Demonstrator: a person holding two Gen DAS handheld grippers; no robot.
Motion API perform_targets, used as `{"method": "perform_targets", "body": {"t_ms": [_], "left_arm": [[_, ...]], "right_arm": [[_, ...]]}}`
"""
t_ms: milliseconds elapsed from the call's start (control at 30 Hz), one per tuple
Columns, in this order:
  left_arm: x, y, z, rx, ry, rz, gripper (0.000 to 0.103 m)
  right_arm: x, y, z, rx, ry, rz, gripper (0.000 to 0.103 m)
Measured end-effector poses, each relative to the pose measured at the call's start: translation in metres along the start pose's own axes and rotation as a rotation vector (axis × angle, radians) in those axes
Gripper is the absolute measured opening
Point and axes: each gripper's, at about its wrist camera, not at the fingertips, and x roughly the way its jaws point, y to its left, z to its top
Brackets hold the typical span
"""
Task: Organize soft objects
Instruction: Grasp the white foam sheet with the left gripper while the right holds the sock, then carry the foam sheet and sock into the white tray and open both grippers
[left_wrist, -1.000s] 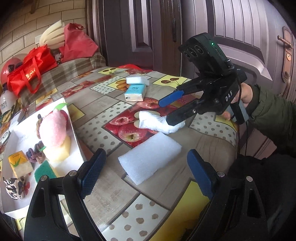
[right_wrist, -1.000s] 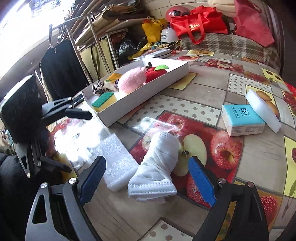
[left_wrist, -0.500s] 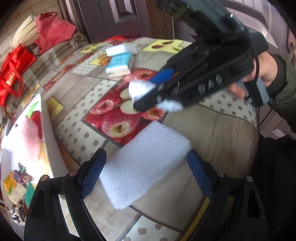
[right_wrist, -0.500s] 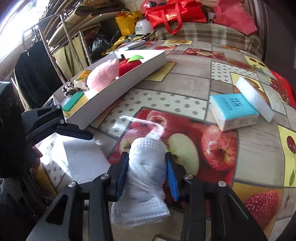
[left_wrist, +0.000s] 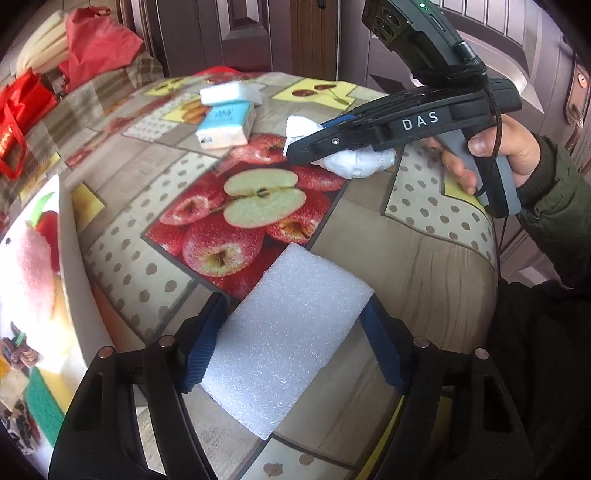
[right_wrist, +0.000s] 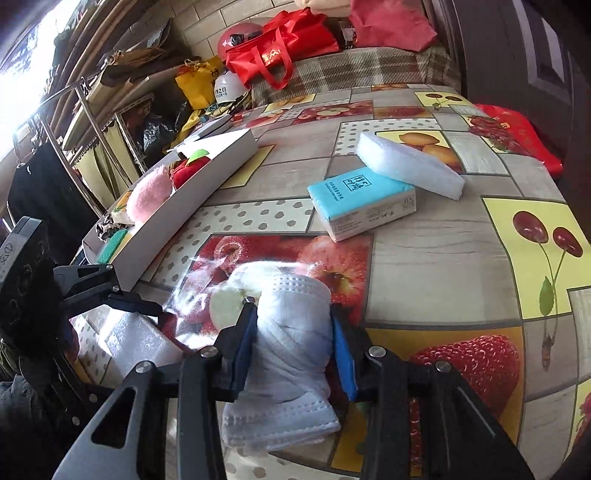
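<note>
**Both grippers clamped on soft items, counter level**

Left gripper (left_wrist: 291, 343): blue pads pressed against the two long sides of a white foam block (left_wrist: 284, 347). The block lies flat on the counter (left_wrist: 424, 266), and its far end sticks out ahead of the fingertips toward the printed apples. Grip is narrow, set by the block's width.

Right gripper (right_wrist: 293, 343): closed on a rolled white face mask (right_wrist: 291, 343). The roll stands out ahead of the pads; its loose pleated end hangs behind and below them. From the left wrist view, the right gripper (left_wrist: 295, 149) sits ahead and to the right, and the mask (left_wrist: 354, 164) shows white under its black finger. Cannot tell whether the mask touches the counter.

Ahead of the right gripper, well apart: a blue tissue pack (right_wrist: 364, 203) flat on the counter, with a second white foam slab (right_wrist: 410, 166) just beyond it, one edge resting on the pack's far side.

Left of both grippers: a white tray (right_wrist: 192, 206) near the counter edge. It holds a pink fluffy ball (right_wrist: 149, 194), a red plush apple (right_wrist: 188, 171) touching it, and a green sponge (right_wrist: 112, 245) at the near end. Other small items in the tray are too blurred to identify.

Beyond the counter's far edge: red bags (right_wrist: 280, 51) on a plaid-covered surface.
</note>
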Motion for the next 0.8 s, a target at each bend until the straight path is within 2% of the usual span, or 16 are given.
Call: {"method": "perform_targets", "body": {"t_ms": [133, 267, 400, 600, 800], "left_arm": [[-0.025, 0.005, 0.0, -0.055, -0.145, 0.034, 0.073], [-0.046, 0.014, -0.004, -0.1, -0.288, 0.151, 0.071], [-0.066, 0.028, -0.015, -0.171, -0.398, 0.223, 0.07], [-0.087, 0.046, -0.03, -0.252, -0.523, 0.301, 0.07], [-0.1, 0.065, -0.046, -0.276, -0.565, 0.395, 0.07]], "right_arm": [[-0.023, 0.005, 0.007, 0.024, -0.158, 0.01, 0.039], [-0.042, 0.02, 0.01, 0.016, -0.354, -0.043, 0.039], [-0.047, 0.026, 0.01, 0.042, -0.452, -0.067, 0.039], [-0.045, 0.034, 0.014, 0.036, -0.489, -0.095, 0.039], [-0.038, 0.055, 0.016, -0.022, -0.513, -0.13, 0.039]]}}
